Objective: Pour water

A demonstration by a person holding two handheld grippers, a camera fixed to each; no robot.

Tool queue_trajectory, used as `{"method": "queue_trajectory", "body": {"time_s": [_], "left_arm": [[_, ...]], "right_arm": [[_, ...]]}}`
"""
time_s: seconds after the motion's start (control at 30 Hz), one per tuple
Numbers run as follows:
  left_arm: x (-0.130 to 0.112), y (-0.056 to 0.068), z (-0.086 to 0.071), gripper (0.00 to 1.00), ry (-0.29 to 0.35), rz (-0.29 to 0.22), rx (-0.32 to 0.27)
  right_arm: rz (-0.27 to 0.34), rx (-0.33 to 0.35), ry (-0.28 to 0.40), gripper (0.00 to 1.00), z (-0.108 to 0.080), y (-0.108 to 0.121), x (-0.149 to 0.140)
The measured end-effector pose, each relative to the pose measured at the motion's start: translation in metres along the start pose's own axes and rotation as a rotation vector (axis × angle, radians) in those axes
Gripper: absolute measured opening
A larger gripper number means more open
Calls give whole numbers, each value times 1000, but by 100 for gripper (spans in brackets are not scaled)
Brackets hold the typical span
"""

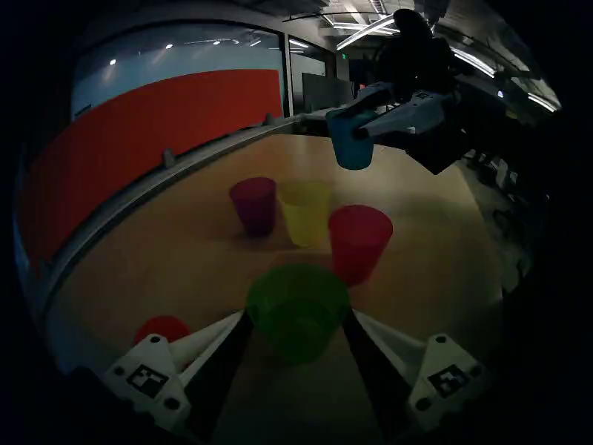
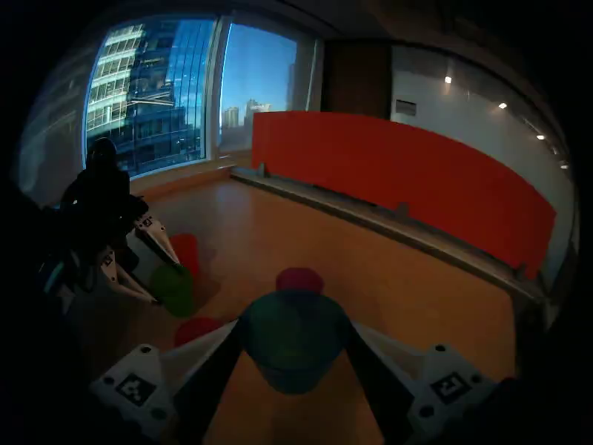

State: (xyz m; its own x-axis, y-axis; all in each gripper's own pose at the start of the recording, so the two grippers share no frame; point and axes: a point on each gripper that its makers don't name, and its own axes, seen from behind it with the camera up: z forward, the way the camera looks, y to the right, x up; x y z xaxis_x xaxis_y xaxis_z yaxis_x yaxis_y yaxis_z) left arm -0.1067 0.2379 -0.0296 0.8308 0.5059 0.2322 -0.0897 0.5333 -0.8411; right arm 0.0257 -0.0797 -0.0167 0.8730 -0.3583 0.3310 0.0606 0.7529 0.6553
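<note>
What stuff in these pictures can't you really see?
- Water: both views are too dark to show whether the green cup or the blue cup holds any.
- Right gripper view: the blue cup hides most of a far cup, which could be purple or red.
- Left gripper view: a red thing sits partly behind the left tool; I cannot tell what it is.

Left gripper (image 1: 296,319) clamps green cup (image 1: 296,305); right gripper (image 1: 348,123), apparently gripping blue cup (image 1: 350,148), aloft beyond.
</note>
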Motion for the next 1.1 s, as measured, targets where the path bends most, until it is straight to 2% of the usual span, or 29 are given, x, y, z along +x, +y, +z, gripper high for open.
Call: {"method": "queue_trajectory", "body": {"time_s": [0.2,0.67,0.97,1.1], "left_arm": [[-6,1,5,85,-7,-6,-3],[-12,0,4,86,1,-24,-2],[-26,-2,8,87,-48,6,22],[-27,0,4,87,-52,2,19]], "right_arm": [[0,2,-12,93,4,0,-5],[6,1,-23,93,6,-3,-12],[11,0,-23,93,3,-6,-15],[21,0,-29,93,3,-7,-22]]}}
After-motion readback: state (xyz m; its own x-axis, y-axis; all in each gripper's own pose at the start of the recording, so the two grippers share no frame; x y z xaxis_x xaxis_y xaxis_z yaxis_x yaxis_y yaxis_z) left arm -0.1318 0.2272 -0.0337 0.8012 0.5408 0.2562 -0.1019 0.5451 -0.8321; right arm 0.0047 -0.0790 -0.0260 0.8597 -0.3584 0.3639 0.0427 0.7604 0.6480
